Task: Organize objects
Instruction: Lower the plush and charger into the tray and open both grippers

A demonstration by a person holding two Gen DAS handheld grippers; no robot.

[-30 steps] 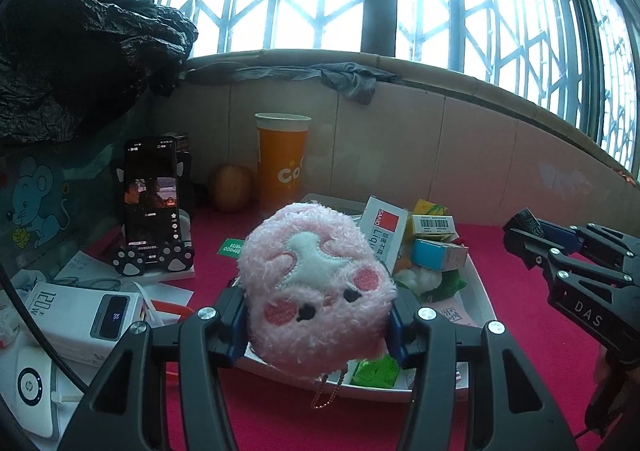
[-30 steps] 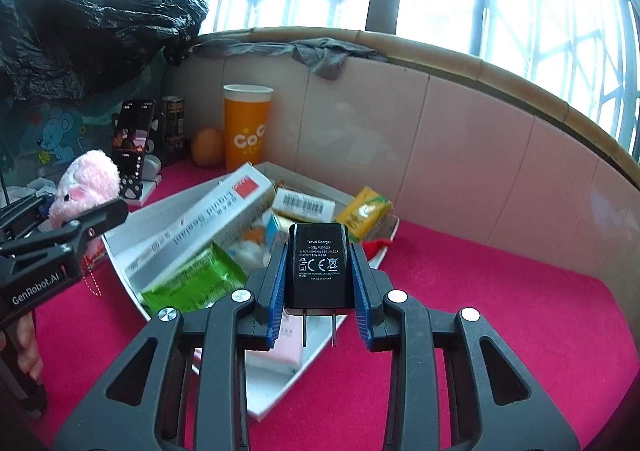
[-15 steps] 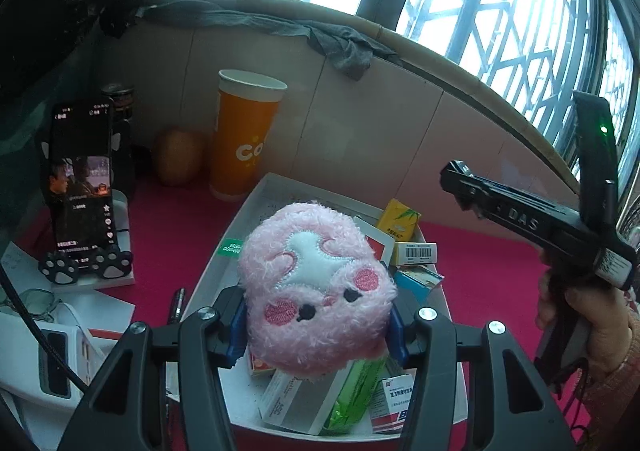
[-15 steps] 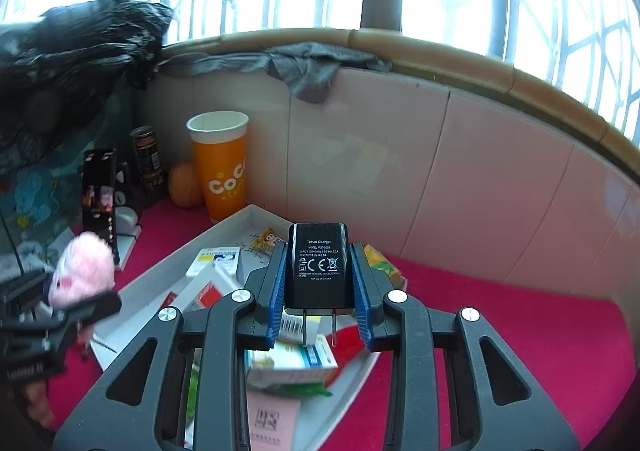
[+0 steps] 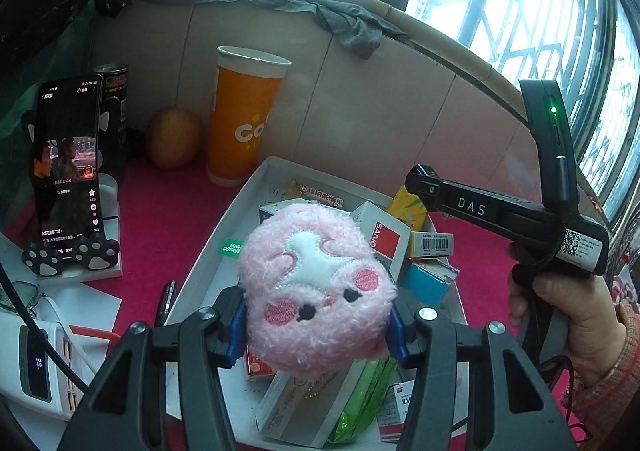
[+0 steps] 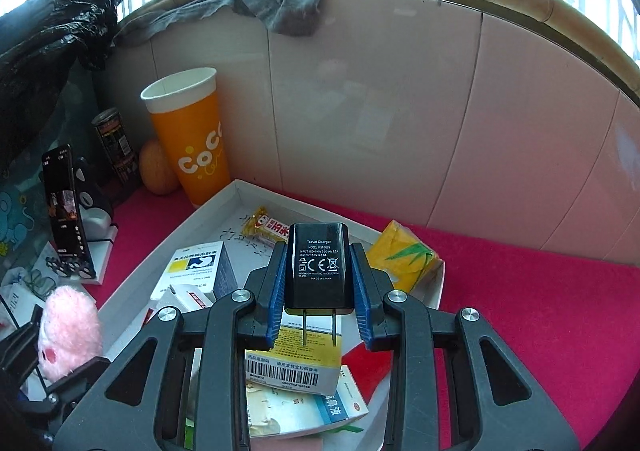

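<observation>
Left gripper (image 5: 316, 325) clamped on pink plush toy (image 5: 316, 283), blue pads pressed into its sides, jaws partly spread around it; toy held above the near end of white tray (image 5: 240, 219). Right gripper (image 6: 319, 291) nearly closed on black charger (image 6: 319, 263), prongs pointing down, over the tray's middle. Under it: barcode box (image 6: 288, 367), yellow snack bar (image 6: 266, 229) at 11 o'clock, yellow packet (image 6: 404, 255) at 2 o'clock on the tray's far rim. Orange cup (image 6: 188, 139) stands just beyond the tray at 10 o'clock, round fruit (image 6: 156, 171) beside it. Phone on stand (image 5: 68, 171) at 9 o'clock in left view. Person's hand (image 5: 568, 315) grips the right tool at 3 o'clock.
</observation>
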